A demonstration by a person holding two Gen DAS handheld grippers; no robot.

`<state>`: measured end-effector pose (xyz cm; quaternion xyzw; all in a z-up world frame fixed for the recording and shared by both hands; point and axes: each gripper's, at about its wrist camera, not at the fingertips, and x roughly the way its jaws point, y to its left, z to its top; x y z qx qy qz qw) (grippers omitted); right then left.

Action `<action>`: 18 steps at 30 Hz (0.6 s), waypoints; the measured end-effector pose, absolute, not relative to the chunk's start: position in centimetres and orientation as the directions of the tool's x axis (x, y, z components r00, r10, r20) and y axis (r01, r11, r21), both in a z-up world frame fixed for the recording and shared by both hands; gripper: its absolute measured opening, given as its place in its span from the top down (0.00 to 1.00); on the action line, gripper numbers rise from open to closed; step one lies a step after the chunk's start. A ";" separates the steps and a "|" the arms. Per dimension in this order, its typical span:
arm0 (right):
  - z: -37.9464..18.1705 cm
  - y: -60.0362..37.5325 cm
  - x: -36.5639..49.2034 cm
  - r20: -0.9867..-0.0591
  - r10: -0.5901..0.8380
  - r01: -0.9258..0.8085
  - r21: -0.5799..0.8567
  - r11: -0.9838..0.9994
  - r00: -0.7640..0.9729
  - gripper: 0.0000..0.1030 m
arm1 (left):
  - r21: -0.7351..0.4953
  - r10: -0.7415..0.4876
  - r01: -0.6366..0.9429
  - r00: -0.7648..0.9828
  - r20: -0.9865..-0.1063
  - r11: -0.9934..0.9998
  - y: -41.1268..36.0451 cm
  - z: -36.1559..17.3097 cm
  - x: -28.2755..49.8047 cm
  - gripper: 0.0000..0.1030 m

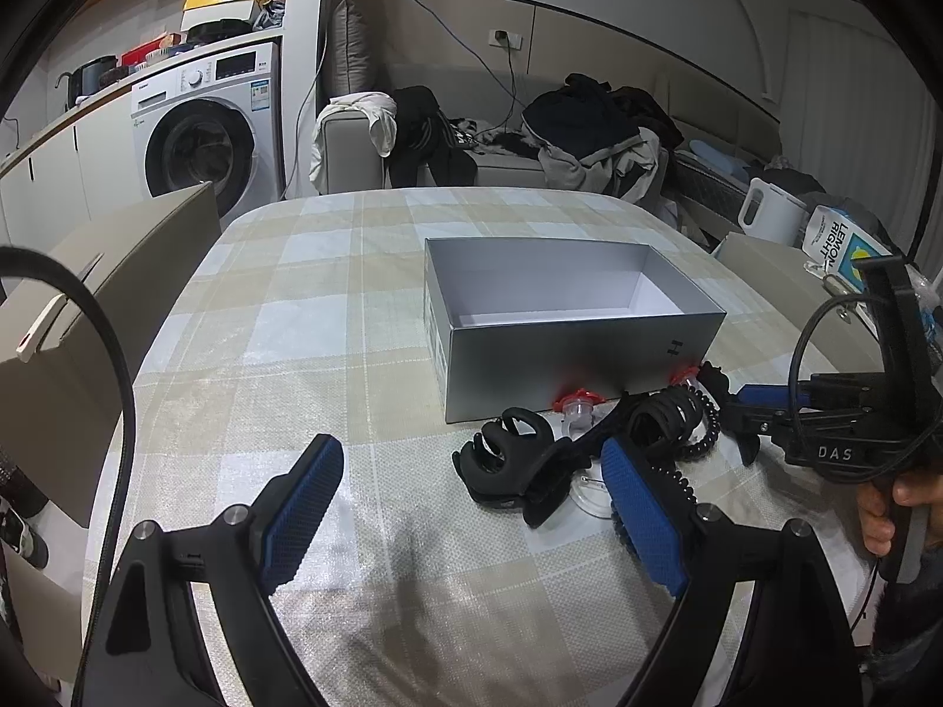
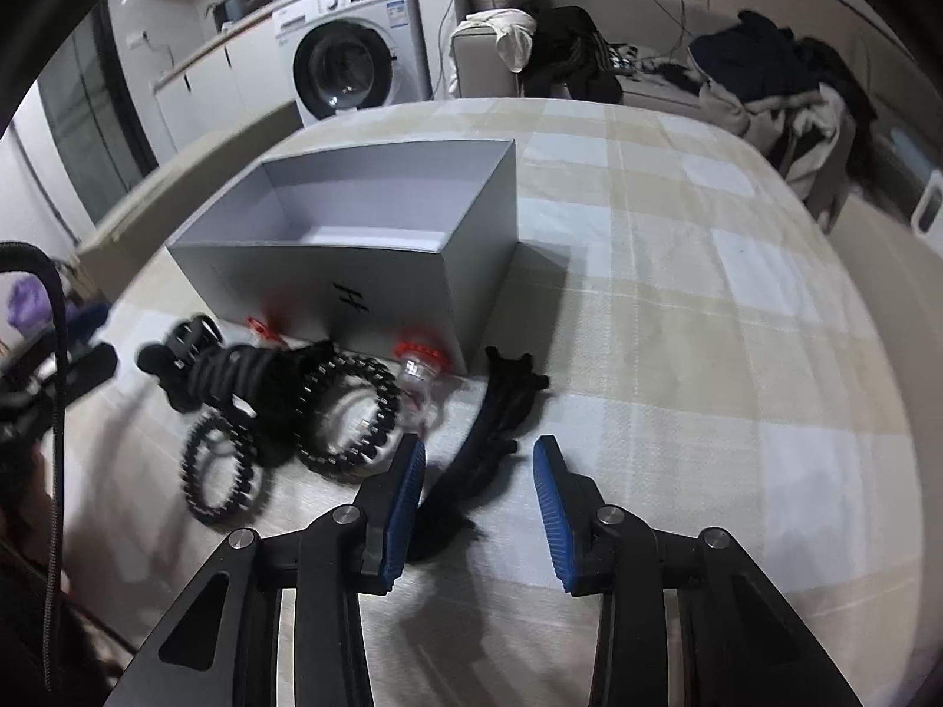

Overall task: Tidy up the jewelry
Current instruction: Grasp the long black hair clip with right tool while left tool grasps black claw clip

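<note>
**Q:** Where, relative to the silver box (image 1: 566, 347), are the accessories laid out?

**A:** Directly against the box's near wall, on the checked tablecloth (image 1: 306, 353), a tangled heap is seen. A black claw hair clip (image 1: 507, 459) is placed at the heap's left end, away from the box's wall. Black spiral hair ties (image 2: 348, 412) are piled beside it, nearer the box's right corner. Two small clear pieces with red tops (image 1: 580, 403) are set touching or nearly touching the box's front wall. A long black hair clip (image 2: 495, 412) is laid off the box's right front corner, apart from the heap. The box is shown open, and only a bare pale floor can be seen inside it.

**Q:** How are the two grippers held?

**A:** The left gripper (image 1: 471, 506) is held in front of the box with its blue pads spread wide; nothing is gripped, although its right pad (image 1: 642, 518) is seen overlapping the heap's near edge. The right gripper (image 2: 478, 495) is held off the box's right front corner, its blue pads moderately parted. The long black clip's near end is seen running between those pads, beside the left one; contact cannot be told.
</note>
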<state>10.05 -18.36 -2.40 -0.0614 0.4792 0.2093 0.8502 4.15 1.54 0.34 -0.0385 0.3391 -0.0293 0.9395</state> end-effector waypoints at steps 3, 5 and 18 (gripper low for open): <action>-2.4 -18.8 10.1 -0.847 0.273 -0.413 0.070 0.908 0.456 0.66 | -0.091 -0.081 0.029 0.767 -0.636 0.995 1.5 0.3 4.2 0.16; -2.4 -19.3 10.2 -0.851 0.259 -0.399 0.065 0.915 0.457 0.66 | -0.092 -0.082 0.030 0.768 -0.636 0.995 1.5 0.3 4.2 0.16; -2.5 -19.4 10.2 -0.848 0.239 -0.415 0.024 0.909 0.473 0.84 | -0.087 -0.089 0.042 0.751 -0.654 0.995 1.3 -0.3 4.3 0.16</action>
